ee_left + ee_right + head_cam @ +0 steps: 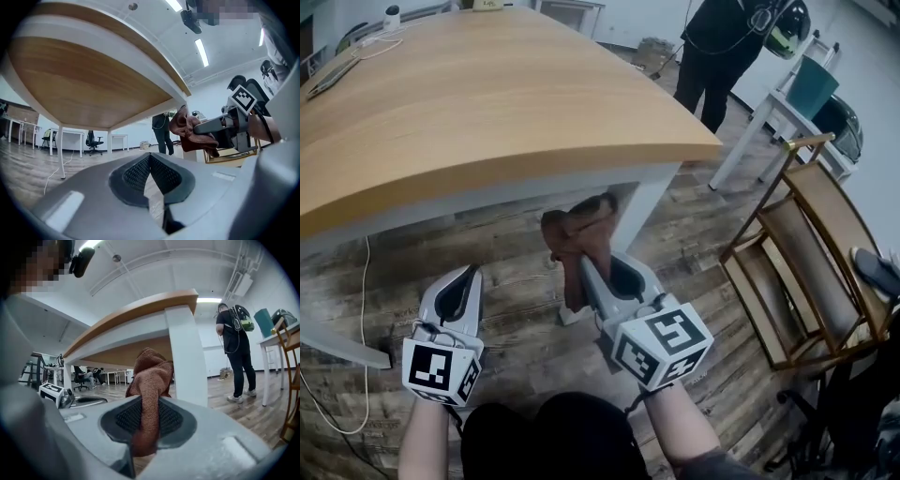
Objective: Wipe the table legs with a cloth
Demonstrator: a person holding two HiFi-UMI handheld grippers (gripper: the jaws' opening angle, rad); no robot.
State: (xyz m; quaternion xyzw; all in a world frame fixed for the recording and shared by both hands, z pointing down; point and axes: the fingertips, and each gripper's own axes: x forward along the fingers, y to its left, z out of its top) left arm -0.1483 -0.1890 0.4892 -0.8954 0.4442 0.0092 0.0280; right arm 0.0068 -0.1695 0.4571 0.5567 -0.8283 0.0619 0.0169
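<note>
A rust-brown terry cloth (150,376) is clamped in the jaws of the right gripper (147,416) and raised just beside the white square table leg (187,357) under the corner of the curved wooden tabletop (487,103), seemingly so the leg can be rubbed; contact cannot be confirmed. The left gripper (150,161) is held closed on nothing, out of the way. Below, grey-brown plank flooring (516,319) is seen, in a bright office.

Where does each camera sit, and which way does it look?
Head view: on the person's head, looking steeply down at the table, left claw, right claw and forearms.
Left gripper view: on the left claw, looking up under the table past its shut jaws.
Right gripper view: on the right claw, facing the leg, jaws shut on the cloth.
Shared: the cloth shows in all three.
</note>
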